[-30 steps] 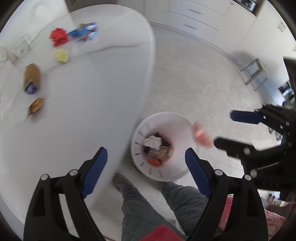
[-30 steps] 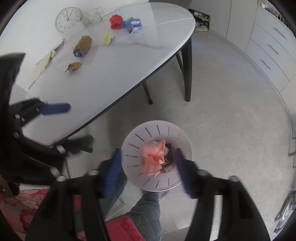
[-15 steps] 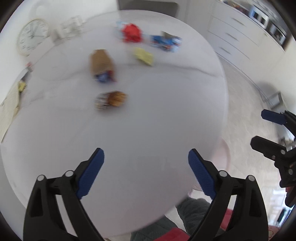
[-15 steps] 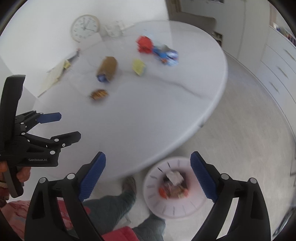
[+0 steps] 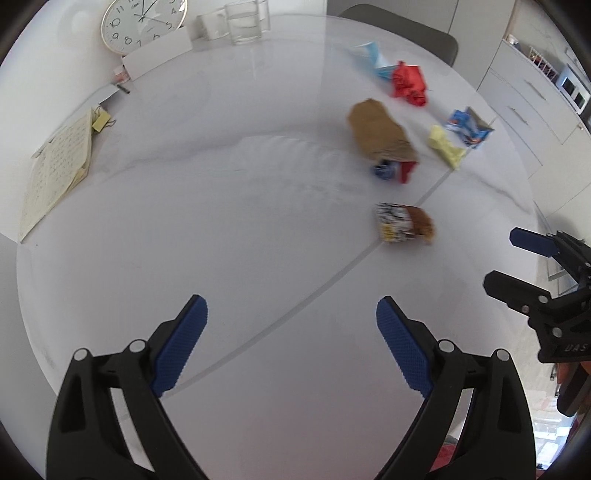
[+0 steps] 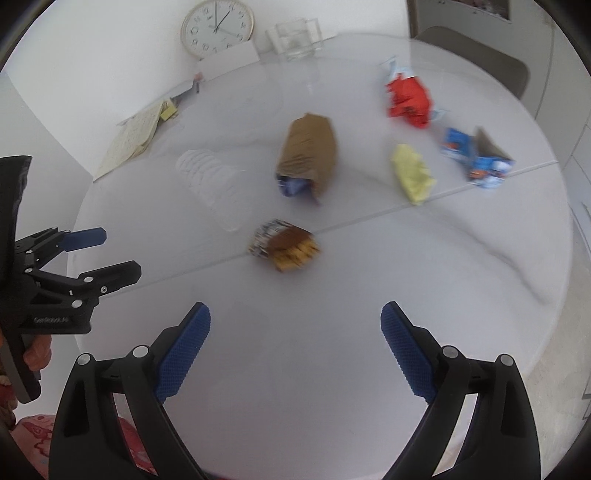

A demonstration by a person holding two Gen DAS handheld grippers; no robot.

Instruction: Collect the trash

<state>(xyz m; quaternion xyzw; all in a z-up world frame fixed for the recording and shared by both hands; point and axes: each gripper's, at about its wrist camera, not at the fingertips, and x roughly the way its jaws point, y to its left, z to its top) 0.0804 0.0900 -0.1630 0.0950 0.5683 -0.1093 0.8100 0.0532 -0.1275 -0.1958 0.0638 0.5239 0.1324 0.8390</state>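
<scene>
White and glossy, the desk [image 6: 369,350] carries five scattered pieces of trash, none yet held. Nearest the tools lies a snack wrapper [image 6: 284,245], just beside the seam line; beyond it a brown paper bag [image 6: 308,153] with a blue packet poking from its mouth; further right a yellow wrapper [image 6: 412,173], a blue carton [image 6: 476,158] and, at the far side, a red wrapper [image 6: 408,99]. The left tool [image 5: 291,343] hangs over bare desk with its jaws spread wide and nothing between them; the right tool [image 6: 295,347] is likewise wide apart and empty, with the snack wrapper straight ahead of it. The likeliest slip, I judge, is the thin wrapper skating on the slick top when a finger pushes it instead of pinching it, or the bag spilling its packet if lifted by the closed end. A clear ridged plastic item [image 6: 210,181] lies left of the bag and is easy to overlook and knock. Open room is generous near the tools; the right rim curves close to the carton, so a nudge there could send it over. The glass container [image 6: 295,38] and clock [image 6: 217,27] stand far off by the wall.
</scene>
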